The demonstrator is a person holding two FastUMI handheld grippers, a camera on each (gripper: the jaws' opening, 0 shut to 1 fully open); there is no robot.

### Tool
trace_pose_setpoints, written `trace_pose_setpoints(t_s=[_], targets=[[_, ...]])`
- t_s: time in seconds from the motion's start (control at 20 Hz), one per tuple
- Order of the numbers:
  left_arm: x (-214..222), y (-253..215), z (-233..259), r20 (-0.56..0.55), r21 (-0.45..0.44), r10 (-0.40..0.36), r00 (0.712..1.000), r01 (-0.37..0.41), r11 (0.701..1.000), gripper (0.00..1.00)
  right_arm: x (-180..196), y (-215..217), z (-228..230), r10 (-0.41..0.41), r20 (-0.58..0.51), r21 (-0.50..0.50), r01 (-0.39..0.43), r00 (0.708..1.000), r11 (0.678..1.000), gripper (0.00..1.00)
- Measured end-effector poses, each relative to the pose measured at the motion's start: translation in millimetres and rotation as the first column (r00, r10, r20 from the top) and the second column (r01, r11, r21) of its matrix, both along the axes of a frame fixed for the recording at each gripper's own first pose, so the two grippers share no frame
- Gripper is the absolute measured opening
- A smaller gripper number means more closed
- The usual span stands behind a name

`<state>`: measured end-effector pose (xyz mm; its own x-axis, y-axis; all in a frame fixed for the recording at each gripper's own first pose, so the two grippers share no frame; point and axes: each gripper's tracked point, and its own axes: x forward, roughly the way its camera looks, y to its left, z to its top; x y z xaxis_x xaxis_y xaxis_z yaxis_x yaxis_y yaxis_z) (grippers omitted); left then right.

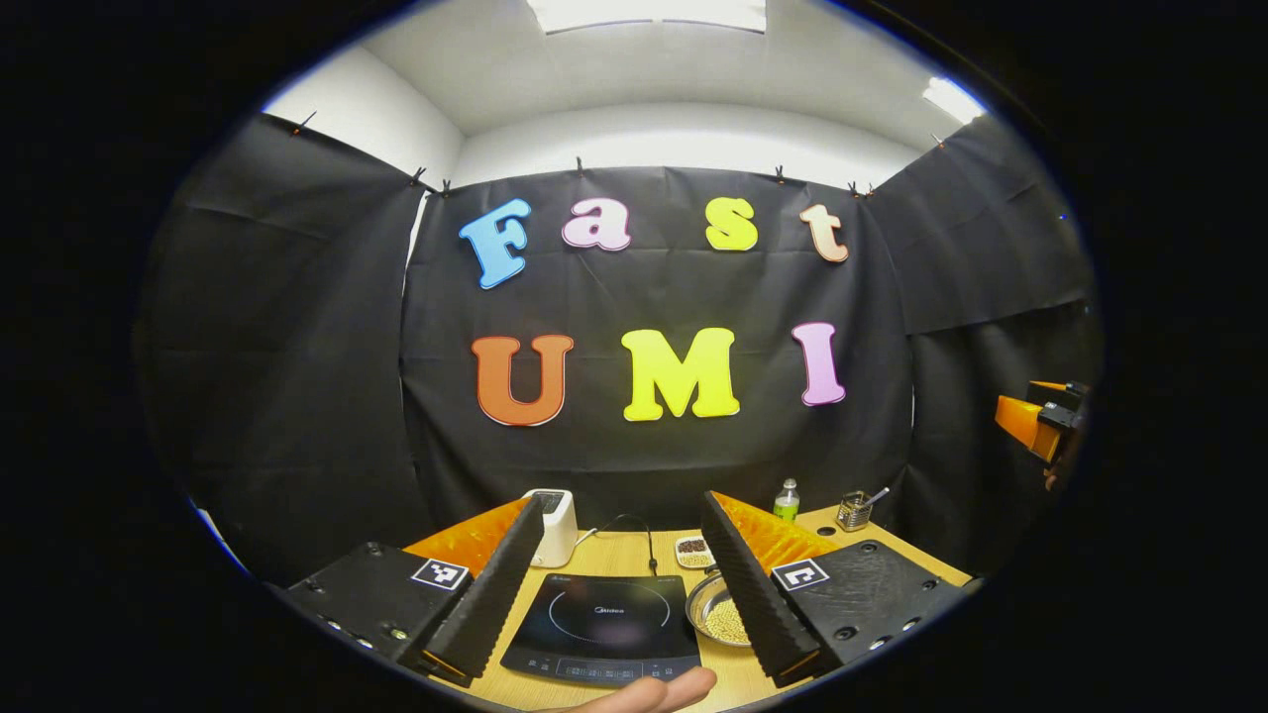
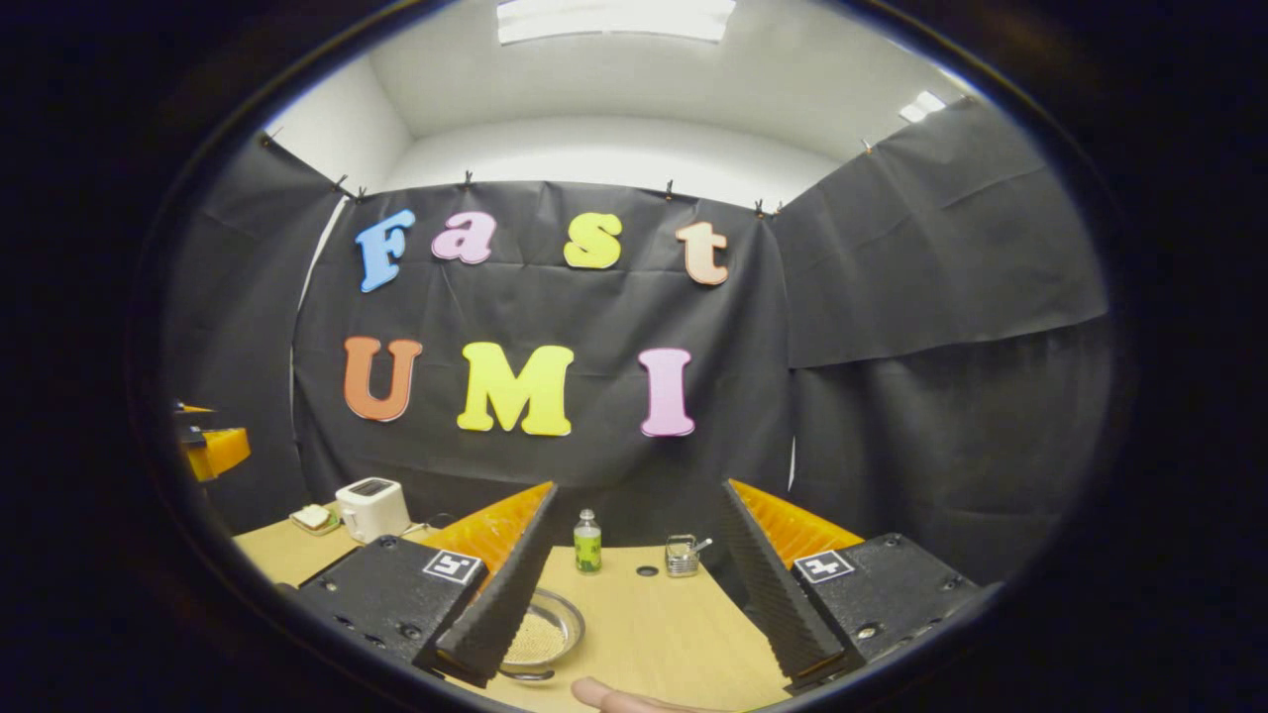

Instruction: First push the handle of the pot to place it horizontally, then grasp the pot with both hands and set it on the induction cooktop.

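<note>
Cooktop (image 1: 602, 626) sits flat on the wooden surface (image 1: 634, 555), framed between the left gripper (image 1: 621, 594) fingers in the left gripper view, its cord running back toward the cloth wall. Those fingers stand wide apart, nothing between them but air. Just right of the cooktop, a metal bowl (image 1: 721, 612) of pale grains, partly behind the right-hand finger; behind it a small dish (image 1: 694, 551) of dark and light bits. A white toaster (image 1: 555, 525) stands at the cooktop's back left corner. Farther right at the back, a green bottle (image 1: 787, 501) and a wire caddy (image 1: 854, 511). A fingertip (image 1: 654, 693) of the person pokes in at the bottom edge, just in front of the cooktop. At the far right, an orange part of the right gripper (image 1: 1035, 421) hangs high, well apart.

Over to the right gripper view: the right gripper (image 2: 634, 604) fingers also gape open, empty. The bowl (image 2: 545, 632) peeks out beside its left-hand finger, bottle (image 2: 587, 543) and caddy (image 2: 681, 557) stand at the back, near the wall. Bare surface (image 2: 674, 634) lies between the fingers, open room right up to the near edge, where a fingertip (image 2: 619, 699) shows. The toaster (image 2: 371, 508) sits far left with a small plate (image 2: 315, 518) beside it. The left gripper (image 2: 213, 446) shows at the left rim. I cannot tell where the pot is.
</note>
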<state>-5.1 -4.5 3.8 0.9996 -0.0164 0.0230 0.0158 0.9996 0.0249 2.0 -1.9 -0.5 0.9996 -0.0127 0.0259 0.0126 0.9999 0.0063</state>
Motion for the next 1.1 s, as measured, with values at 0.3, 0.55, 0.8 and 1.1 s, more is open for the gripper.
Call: trace_pose_setpoints(t_s=[0.3, 0.55, 0.8, 1.1], targets=[[-2.0, -2.7, -3.6, -0.004, 0.003, -0.009, 1.000, 0.009, 1.000, 0.95, -1.9, 0.9, 1.2, 0.022, 0.013, 0.012, -0.022, 1.000, 1.000, 0.97], [-8.1, -5.2, -4.2, 0.006, 0.001, -0.017, 1.000, 0.017, 1.000, 0.95, 0.8, 2.7, -4.8, 0.043, 0.008, 0.019, -0.043, 0.999, 0.999, 0.97], [-17.1, -6.0, -2.7, 0.022, 0.002, -0.022, 0.999, 0.022, 1.000, 0.95, 8.0, 23.7, -29.0, 0.135, -0.048, 0.031, -0.134, 0.990, 0.991, 0.88], [-25.1, 2.6, -7.0, 0.034, 0.000, -0.016, 0.999, 0.016, 1.000, 0.95, 0.0, 84.8, -67.8, 0.368, -0.161, 0.062, -0.363, 0.916, 0.930, 0.39]])
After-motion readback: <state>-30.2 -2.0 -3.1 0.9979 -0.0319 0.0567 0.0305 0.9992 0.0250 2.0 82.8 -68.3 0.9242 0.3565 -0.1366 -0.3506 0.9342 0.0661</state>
